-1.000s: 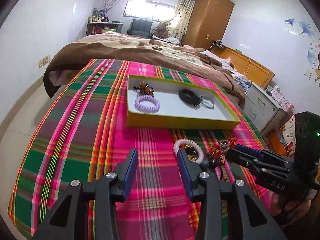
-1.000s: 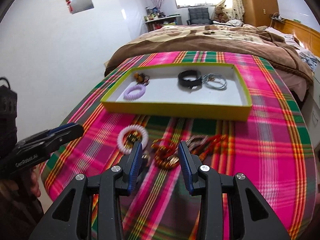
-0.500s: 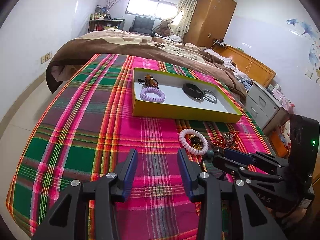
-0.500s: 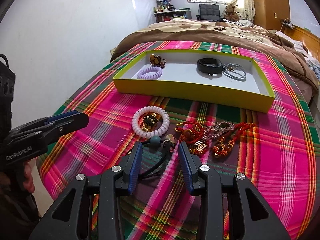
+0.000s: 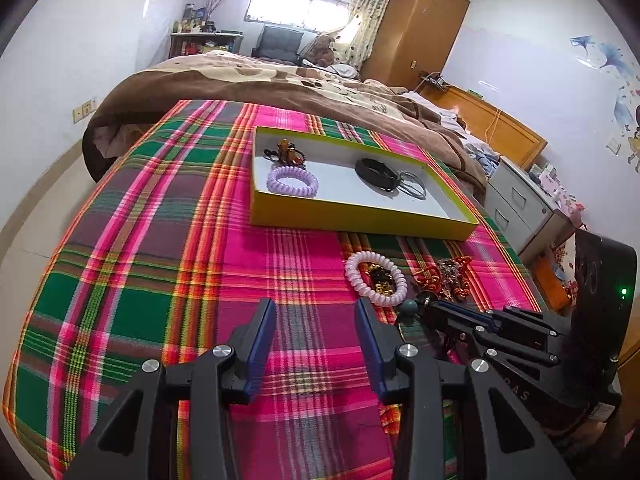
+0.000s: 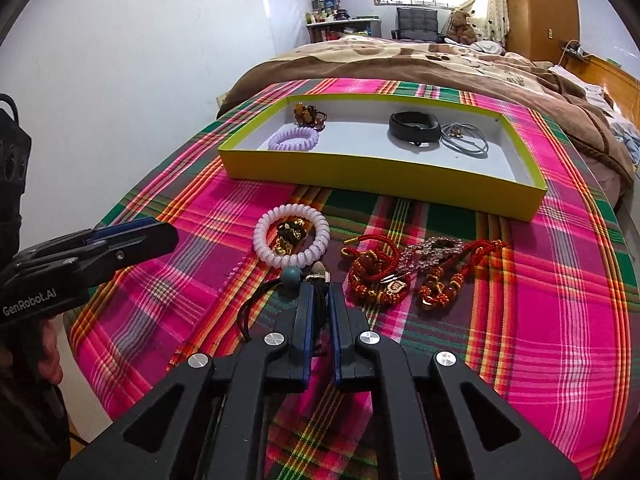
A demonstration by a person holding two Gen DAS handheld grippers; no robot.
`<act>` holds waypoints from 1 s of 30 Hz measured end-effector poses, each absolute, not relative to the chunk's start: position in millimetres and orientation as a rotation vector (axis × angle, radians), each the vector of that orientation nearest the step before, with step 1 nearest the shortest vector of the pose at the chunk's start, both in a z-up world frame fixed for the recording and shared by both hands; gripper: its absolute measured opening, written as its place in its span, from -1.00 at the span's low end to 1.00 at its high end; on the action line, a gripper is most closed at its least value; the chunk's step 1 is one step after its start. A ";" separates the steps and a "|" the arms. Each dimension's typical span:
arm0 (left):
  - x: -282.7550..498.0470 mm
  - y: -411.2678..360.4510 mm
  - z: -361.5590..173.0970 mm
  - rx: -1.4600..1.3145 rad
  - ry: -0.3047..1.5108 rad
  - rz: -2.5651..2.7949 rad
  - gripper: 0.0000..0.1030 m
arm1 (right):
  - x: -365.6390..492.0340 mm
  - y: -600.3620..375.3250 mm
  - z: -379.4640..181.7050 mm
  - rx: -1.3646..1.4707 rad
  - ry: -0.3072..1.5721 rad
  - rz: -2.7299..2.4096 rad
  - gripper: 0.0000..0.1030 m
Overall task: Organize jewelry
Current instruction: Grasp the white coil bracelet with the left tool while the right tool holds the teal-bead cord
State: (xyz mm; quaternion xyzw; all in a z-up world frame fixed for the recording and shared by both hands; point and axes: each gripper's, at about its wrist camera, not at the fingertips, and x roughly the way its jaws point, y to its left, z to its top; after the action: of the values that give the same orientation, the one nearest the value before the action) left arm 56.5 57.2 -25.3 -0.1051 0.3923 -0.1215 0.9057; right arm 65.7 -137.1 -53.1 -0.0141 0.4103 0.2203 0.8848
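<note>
Right claw [image 6: 320, 300] has dropped onto the black corded charm [image 6: 294, 280] since a second ago, jaws closing on its tassel, cord pinched between the pads. Charm lies on the plaid bedspread [image 6: 520, 320], teal bead just beside the pale pink coil bracelet [image 6: 291, 241]. Red knotted pieces [image 6: 400, 276] sit to the right. Yellow tray [image 6: 380, 178] beyond holds a lilac coil bracelet [image 6: 293, 139], black band [image 6: 414, 127] and grey loops [image 6: 466, 140]. Left claw [image 5: 316, 344] stays spread, nothing between its jaws.
</note>
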 end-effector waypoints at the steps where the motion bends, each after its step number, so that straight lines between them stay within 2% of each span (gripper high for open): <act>1: 58.1 55.8 -25.2 -0.217 0.812 -0.257 -0.21 | 65.7 -139.4 -52.8 -0.022 0.852 0.457 -0.86; 13: 86.3 32.1 -27.1 -0.215 0.854 -0.273 -0.22 | 60.6 -176.7 -35.0 0.059 0.789 0.423 -0.87; 30: 111.6 3.1 -45.5 -0.070 0.898 -0.187 -0.23 | 63.8 -200.0 -27.8 0.105 0.752 0.411 -0.87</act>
State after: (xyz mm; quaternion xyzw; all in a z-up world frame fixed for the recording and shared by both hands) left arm 111.6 3.1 -45.5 -0.0336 0.4333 -0.0900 0.8961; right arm 63.8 -200.0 -27.8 0.0509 0.3644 0.1992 0.9083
